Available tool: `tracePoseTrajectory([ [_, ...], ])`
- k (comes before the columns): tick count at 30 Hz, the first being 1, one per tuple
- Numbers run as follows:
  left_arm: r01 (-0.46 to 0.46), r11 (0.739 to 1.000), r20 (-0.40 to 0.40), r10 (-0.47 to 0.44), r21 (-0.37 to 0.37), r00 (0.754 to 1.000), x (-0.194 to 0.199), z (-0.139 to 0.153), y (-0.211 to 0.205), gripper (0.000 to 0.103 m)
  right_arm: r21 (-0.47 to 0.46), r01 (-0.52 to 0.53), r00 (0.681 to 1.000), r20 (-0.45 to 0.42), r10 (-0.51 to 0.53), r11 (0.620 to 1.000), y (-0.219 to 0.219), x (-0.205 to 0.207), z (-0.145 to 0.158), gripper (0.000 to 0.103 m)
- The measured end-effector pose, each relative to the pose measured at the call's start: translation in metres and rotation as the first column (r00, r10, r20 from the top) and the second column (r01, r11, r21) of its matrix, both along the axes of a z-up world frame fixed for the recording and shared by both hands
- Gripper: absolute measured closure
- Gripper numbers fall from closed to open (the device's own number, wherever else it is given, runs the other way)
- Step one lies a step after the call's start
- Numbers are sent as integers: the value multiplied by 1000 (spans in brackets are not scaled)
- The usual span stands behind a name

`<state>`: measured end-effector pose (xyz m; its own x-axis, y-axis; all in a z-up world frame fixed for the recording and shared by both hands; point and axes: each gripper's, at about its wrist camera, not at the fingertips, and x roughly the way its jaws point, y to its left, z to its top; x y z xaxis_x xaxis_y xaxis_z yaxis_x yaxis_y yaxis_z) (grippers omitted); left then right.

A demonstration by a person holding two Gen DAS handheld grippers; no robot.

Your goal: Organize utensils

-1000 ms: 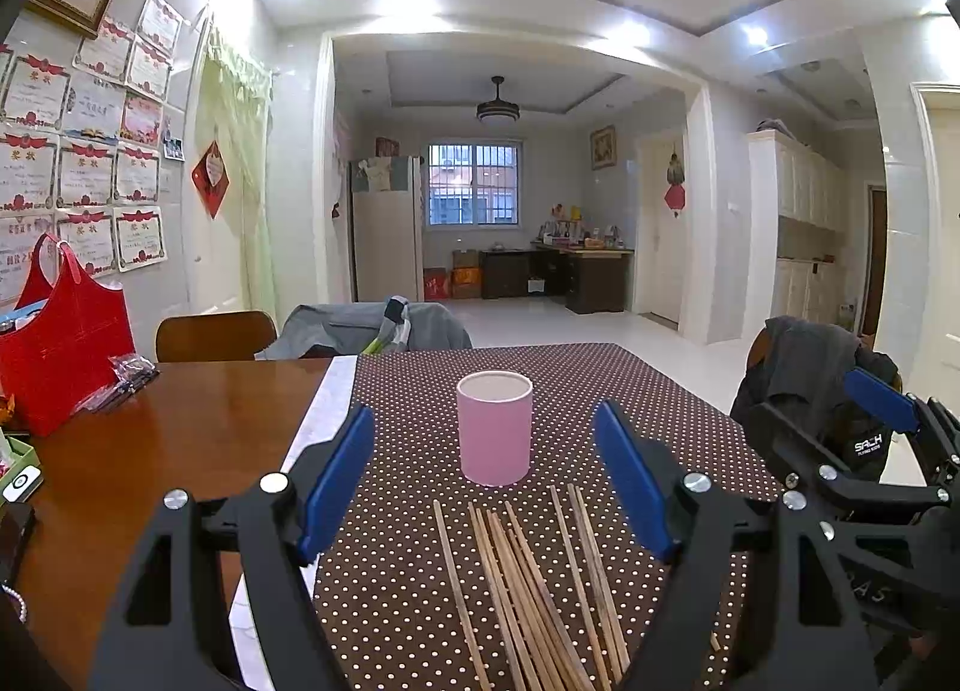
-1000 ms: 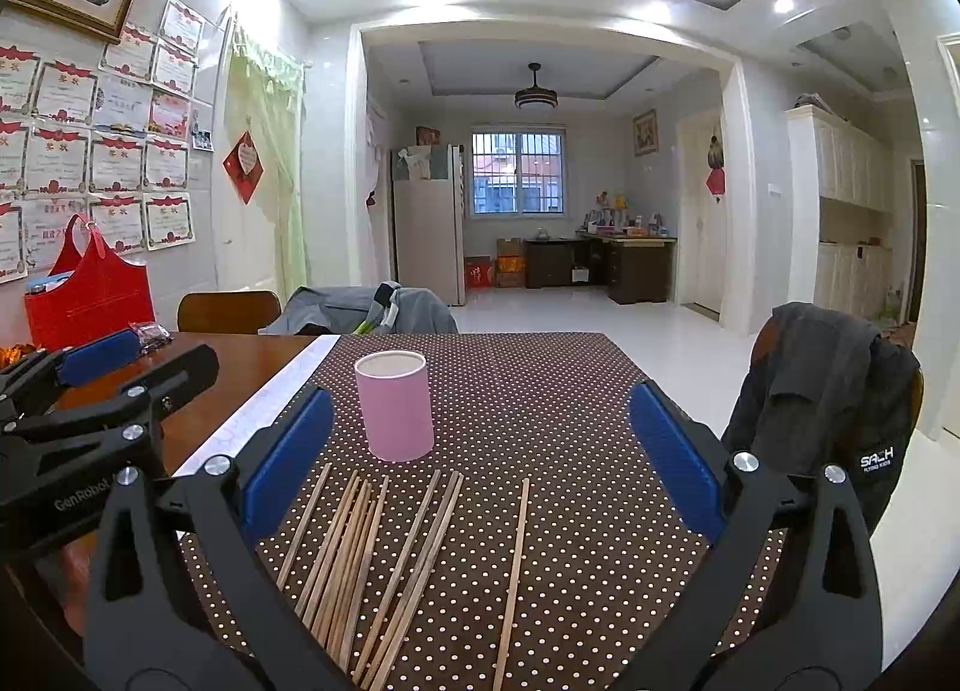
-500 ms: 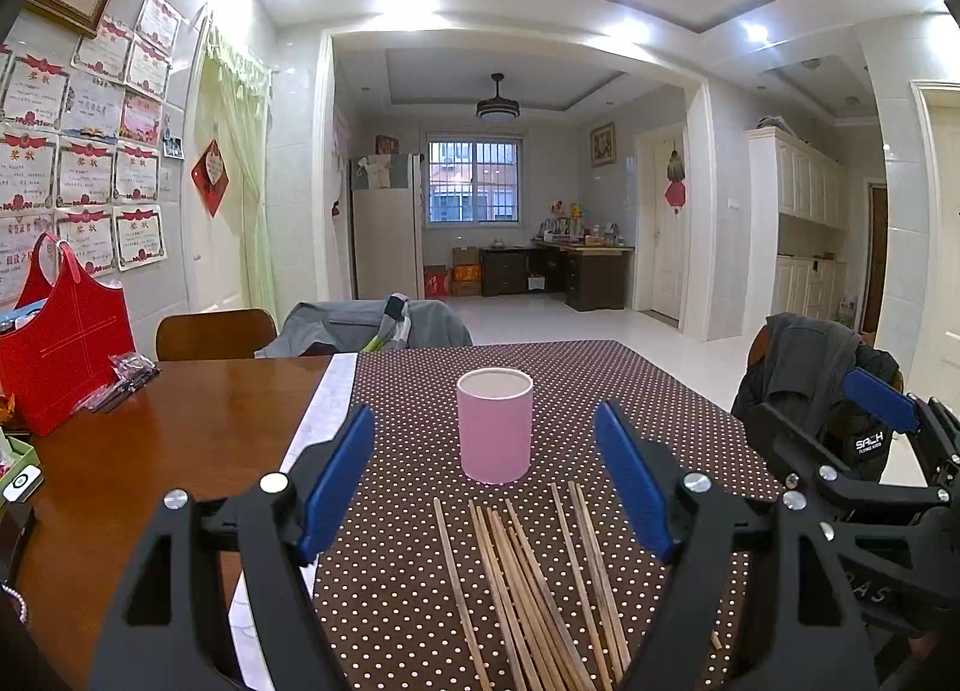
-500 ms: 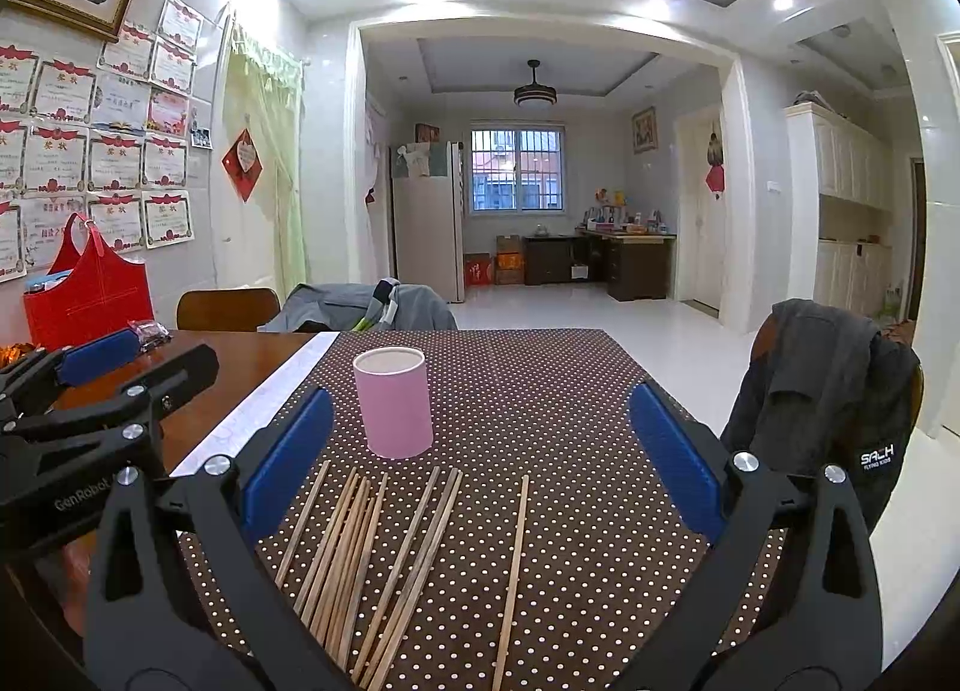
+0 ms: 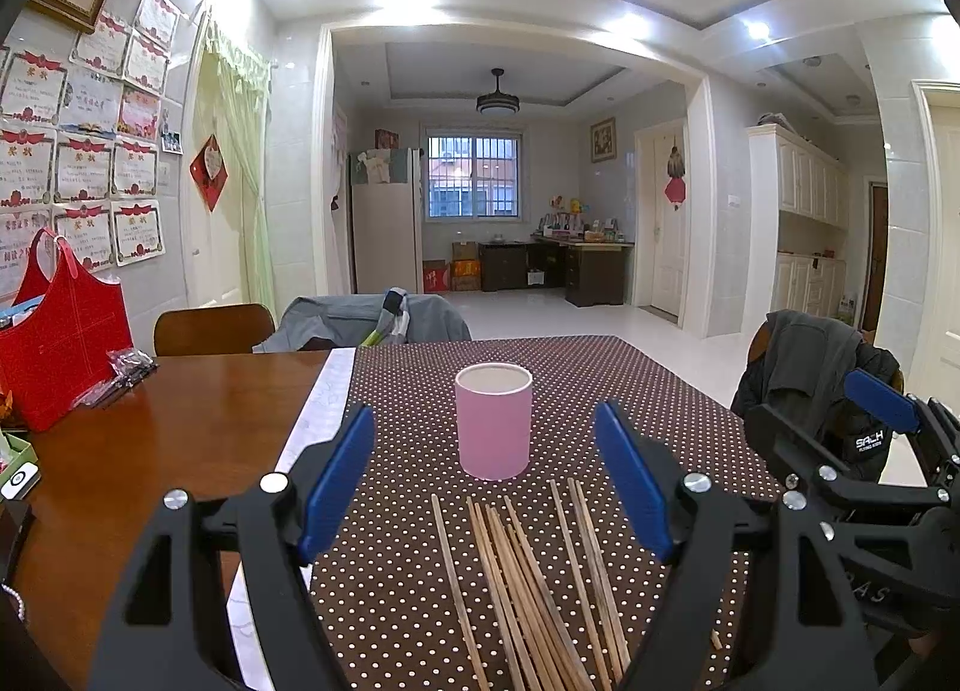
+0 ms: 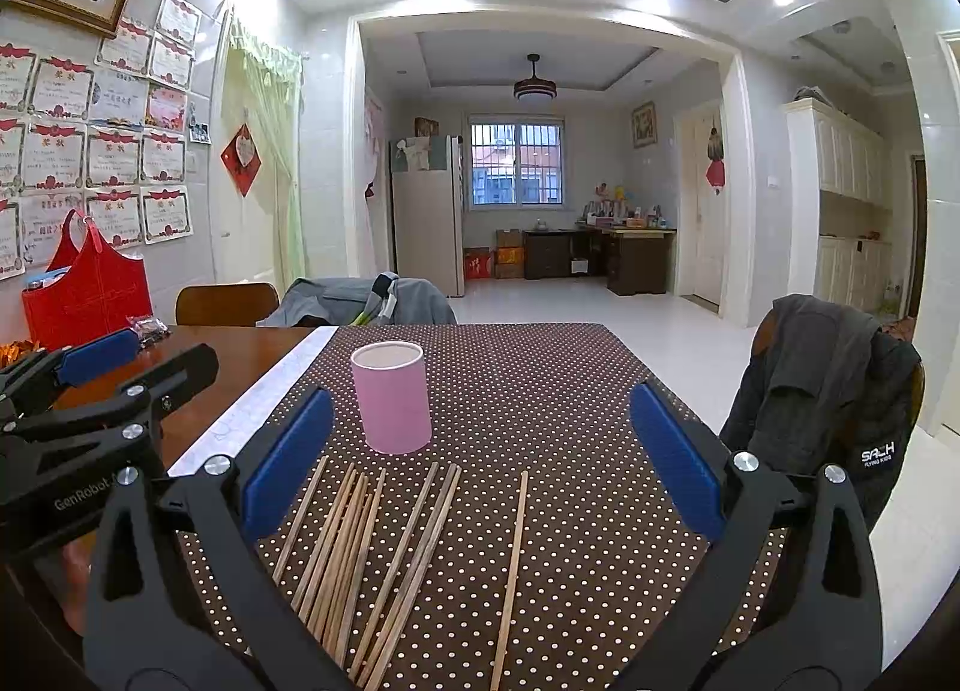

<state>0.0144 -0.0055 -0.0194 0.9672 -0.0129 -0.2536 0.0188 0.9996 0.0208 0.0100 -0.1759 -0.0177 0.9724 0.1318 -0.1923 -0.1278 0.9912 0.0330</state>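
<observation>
A pink cylindrical cup [image 5: 493, 421] stands upright and empty on the brown polka-dot tablecloth [image 5: 600, 391]; it also shows in the right wrist view [image 6: 391, 397]. Several wooden chopsticks [image 5: 528, 577] lie side by side in front of the cup, also in the right wrist view [image 6: 366, 547], with one chopstick [image 6: 511, 565] apart to the right. My left gripper [image 5: 489, 481] is open and empty above the chopsticks. My right gripper [image 6: 480, 451] is open and empty, to the right of the left one.
A red bag [image 5: 57, 355] and a small packet [image 5: 123, 370] sit on the bare wooden table [image 5: 150, 439] at the left. A chair with a dark jacket [image 6: 822, 391] stands at the right. A chair with grey clothing [image 5: 360, 325] stands at the far edge.
Both grippers have tilted or risen very slightly, so the cup and chopsticks sit a touch higher in view. Nothing was grasped or moved.
</observation>
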Motion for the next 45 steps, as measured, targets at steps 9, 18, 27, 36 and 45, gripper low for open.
tracePoseTrajectory([
  [9, 1, 1000, -19, -1, -1, 1000, 6, 1, 0, 28, -2, 0, 1000, -16, 0, 1000, 0, 2, 0, 6],
  [18, -1, 1000, -37, 1, -1, 999, 11, 0, 1, 28, -1, -1, 999, -40, 1, 1000, 1, 8, -1, 6],
  [27, -1, 1000, -77, 1, 10, 997, 21, -9, 0, 28, -1, -1, 997, -77, 1, 1000, 1, 18, -6, 6],
  [36, 17, 1000, -213, -13, 20, 977, 48, -28, 2, 28, 4, -19, 986, -166, 19, 1000, -3, 38, -20, 6],
  [45, -24, 1000, -532, 19, -1, 846, 102, -83, 32, 29, -32, -5, 927, -374, -7, 999, -15, 79, -61, 6],
])
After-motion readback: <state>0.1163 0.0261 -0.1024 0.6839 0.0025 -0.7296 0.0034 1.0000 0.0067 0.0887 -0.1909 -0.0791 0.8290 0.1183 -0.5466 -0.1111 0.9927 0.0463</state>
